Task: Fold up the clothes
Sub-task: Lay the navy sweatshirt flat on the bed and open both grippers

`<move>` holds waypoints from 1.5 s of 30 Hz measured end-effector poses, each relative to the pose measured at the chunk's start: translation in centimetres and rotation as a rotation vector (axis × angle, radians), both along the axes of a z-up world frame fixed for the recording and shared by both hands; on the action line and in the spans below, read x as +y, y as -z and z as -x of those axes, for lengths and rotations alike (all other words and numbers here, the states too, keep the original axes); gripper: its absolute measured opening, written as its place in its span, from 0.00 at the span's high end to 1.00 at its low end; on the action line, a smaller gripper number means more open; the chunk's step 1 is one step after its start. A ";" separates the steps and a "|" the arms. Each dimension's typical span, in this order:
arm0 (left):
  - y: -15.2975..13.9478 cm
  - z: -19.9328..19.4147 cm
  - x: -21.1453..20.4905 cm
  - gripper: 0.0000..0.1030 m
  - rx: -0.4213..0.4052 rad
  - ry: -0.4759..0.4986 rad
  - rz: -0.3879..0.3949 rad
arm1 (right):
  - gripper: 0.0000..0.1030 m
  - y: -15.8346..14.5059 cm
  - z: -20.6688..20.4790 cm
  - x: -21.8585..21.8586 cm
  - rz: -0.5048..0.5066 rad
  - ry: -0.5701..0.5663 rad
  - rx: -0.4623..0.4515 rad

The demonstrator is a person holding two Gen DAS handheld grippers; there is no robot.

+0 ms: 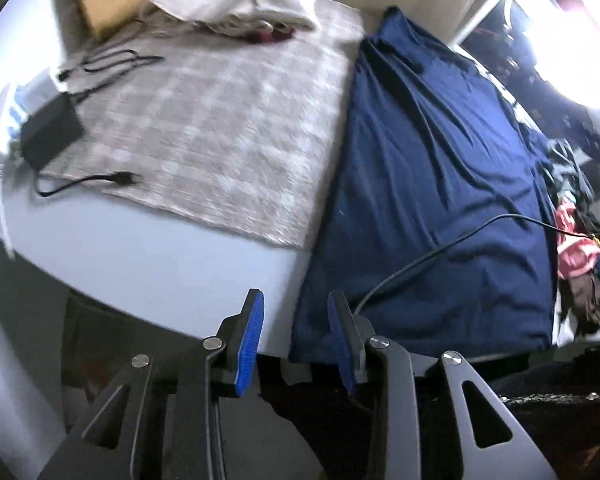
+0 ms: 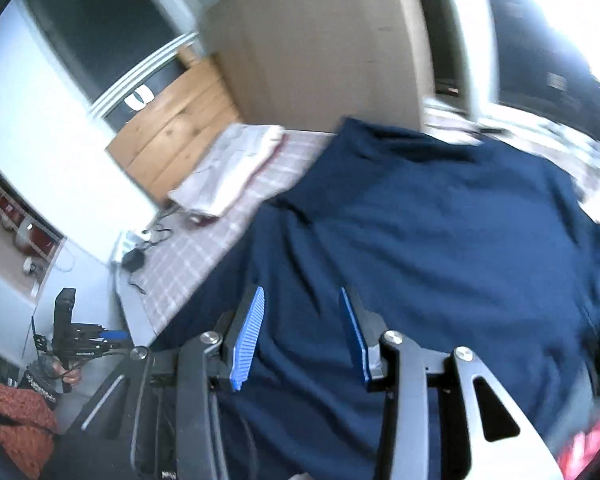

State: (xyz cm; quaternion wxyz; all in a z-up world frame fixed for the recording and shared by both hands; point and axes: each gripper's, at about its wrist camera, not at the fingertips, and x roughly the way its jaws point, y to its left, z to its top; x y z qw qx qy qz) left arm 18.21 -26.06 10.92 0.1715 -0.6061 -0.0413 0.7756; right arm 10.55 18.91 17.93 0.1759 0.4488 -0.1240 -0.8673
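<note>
navy garment point(image 1: 440, 184) spread flat on bed, right of checked sheet point(image 1: 220, 140), ready for folding | left gripper point(image 1: 296, 336) apart, empty, near hem | right gripper point(image 2: 304, 336) apart, empty, over cloth | we judge: next grab edges

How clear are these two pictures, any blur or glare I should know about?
Left wrist view: glare blows out the upper right corner; the checked cloth is smeared, the navy garment fairly sharp. Right wrist view: motion blur nearly everywhere, a washed-out upper right; only the tongs look crisp. Both bend straight edges, fisheye style.
</note>
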 end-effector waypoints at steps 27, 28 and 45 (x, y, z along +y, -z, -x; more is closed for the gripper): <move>2.6 -0.8 3.6 0.70 0.015 0.332 0.076 | 0.61 15.2 -29.1 5.4 -0.190 0.681 -0.397; 2.6 -0.8 3.6 0.70 0.016 0.331 0.074 | 0.61 15.2 -29.0 5.3 -0.192 0.680 -0.393; 2.2 -1.3 0.6 1.00 0.048 0.281 0.100 | 0.97 15.1 -26.7 3.5 -0.389 0.612 -0.483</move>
